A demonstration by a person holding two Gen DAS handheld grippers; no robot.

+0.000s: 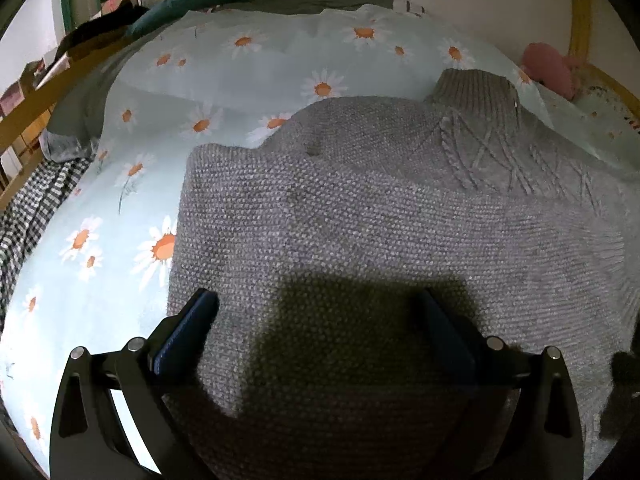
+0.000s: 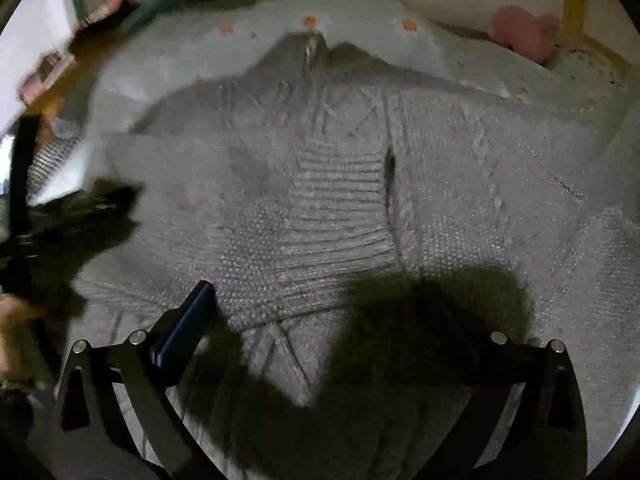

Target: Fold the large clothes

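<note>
I hold my left tool [image 1: 316,312] spread wide above the grey knit sweater [image 1: 360,200], near its collar [image 1: 474,88], ready to grab; my right tool [image 2: 320,304] hovers spread too.

sweater lower hem: cut off by the bottom edge of both views, and darkened by the shadow cast over the grey sweater [image 1: 360,216]; its full outline cannot be made out
sweater right side: lost past the right rim of the left wrist view
daisy bedspread [image 1: 120,208]: partly covered by the sweater; in the right wrist view its flowers are reduced to blurred orange dots
right wrist view, left side: smeared; a dark shape [image 2: 80,216] is seen there, but what it is cannot be told
pink object [image 1: 550,66]: half hidden behind the bedspread's edge; its kind cannot be told
shelf items [image 1: 24,88]: too small to be identified
</note>
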